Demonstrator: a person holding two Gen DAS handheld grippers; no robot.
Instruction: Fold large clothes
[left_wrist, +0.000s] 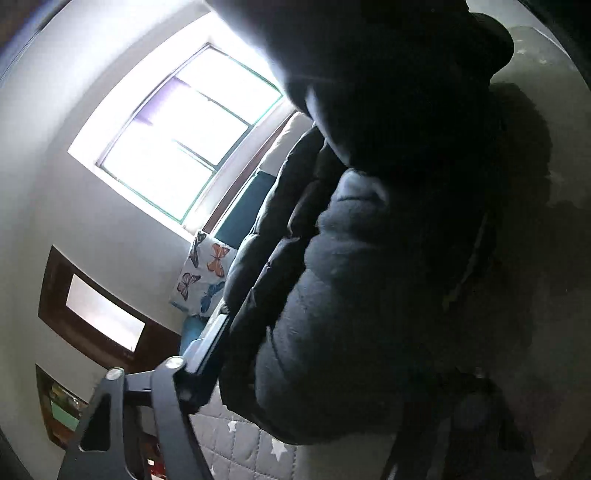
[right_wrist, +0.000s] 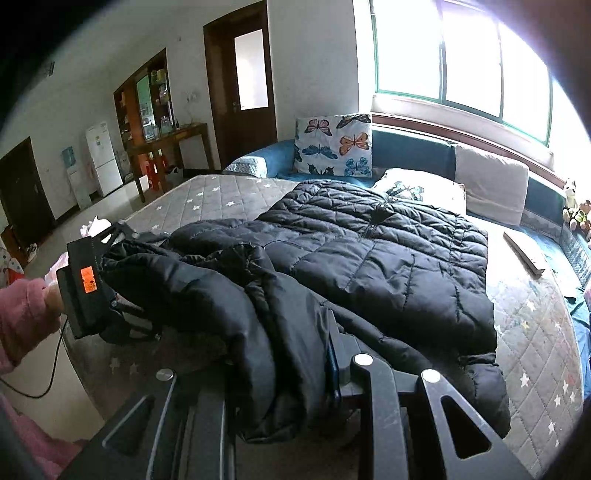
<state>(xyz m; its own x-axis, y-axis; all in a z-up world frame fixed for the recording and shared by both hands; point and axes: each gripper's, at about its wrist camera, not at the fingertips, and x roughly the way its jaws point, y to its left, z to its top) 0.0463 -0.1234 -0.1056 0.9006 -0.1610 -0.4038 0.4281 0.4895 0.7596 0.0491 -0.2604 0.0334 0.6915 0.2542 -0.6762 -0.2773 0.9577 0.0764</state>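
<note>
A large black quilted puffer jacket (right_wrist: 369, 251) lies on the grey star-patterned mattress (right_wrist: 207, 199). Its near part is lifted off the bed. My right gripper (right_wrist: 284, 373) is shut on a bunched fold of the jacket at the near edge. My left gripper (right_wrist: 110, 280) shows at the left of the right wrist view, held by a hand in a pink sleeve, shut on the jacket's other end. In the left wrist view the jacket (left_wrist: 332, 295) fills the frame and hides most of my left gripper (left_wrist: 280, 354); one finger (left_wrist: 210, 347) shows beside the fabric.
A butterfly cushion (right_wrist: 334, 146) leans on the blue sofa (right_wrist: 413, 151) behind the bed, under a bright window (right_wrist: 461, 51). A second cushion (right_wrist: 421, 188) and a beige cushion (right_wrist: 491, 181) lie past the jacket. A dark flat object (right_wrist: 524, 251) lies at the right. Fridge (right_wrist: 103, 158) and doors stand far left.
</note>
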